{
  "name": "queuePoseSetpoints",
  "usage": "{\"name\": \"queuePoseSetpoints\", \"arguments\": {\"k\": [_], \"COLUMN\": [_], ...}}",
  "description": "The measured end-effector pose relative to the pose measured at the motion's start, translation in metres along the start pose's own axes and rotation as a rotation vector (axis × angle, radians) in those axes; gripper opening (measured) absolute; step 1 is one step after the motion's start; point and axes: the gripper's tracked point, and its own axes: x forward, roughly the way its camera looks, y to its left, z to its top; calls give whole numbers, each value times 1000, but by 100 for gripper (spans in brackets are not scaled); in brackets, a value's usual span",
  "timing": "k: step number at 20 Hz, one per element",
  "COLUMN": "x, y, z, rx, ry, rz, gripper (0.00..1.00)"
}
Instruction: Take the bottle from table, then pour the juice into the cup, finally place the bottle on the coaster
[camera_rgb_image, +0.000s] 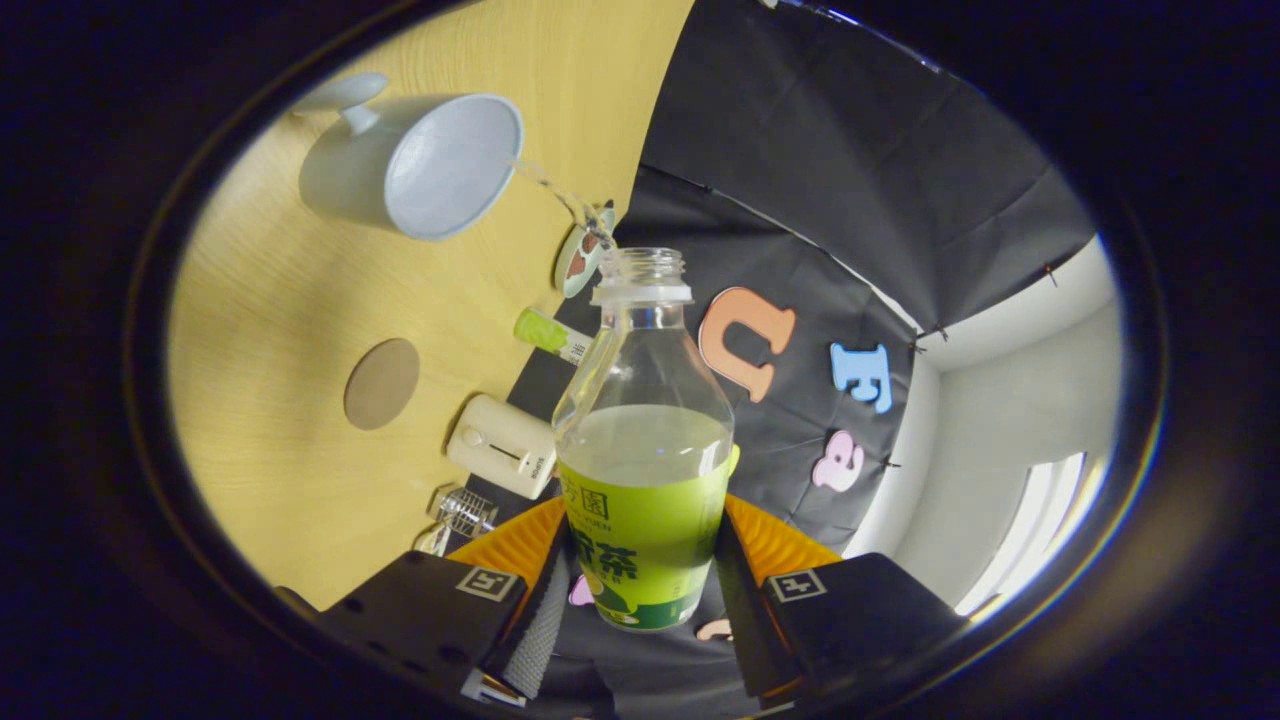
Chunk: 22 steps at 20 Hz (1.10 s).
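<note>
One bottle (645, 440), one cup (415, 165), one coaster (381, 383)

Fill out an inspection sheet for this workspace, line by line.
Surface: pale wood table, seen tilted.
Job's things: bottle uncapped, about half full, held off the table; white cup beyond it; round brown coaster bare.
Clutter: cream box, green-capped tube, small glass jar, round tag.
Grippers: gripper shut on bottle, both fingers on its label.
Cables: nothing seen.
Surroundings: black cloth wall, white wall behind.
</note>
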Motion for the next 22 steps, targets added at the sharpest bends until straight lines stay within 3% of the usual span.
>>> {"name": "queuePoseSetpoints", "arguments": {"k": [22], "x": [0], "y": [-50], "z": [5], "rx": [-116], "ry": [-34], "rz": [-95], "gripper": [76]}}
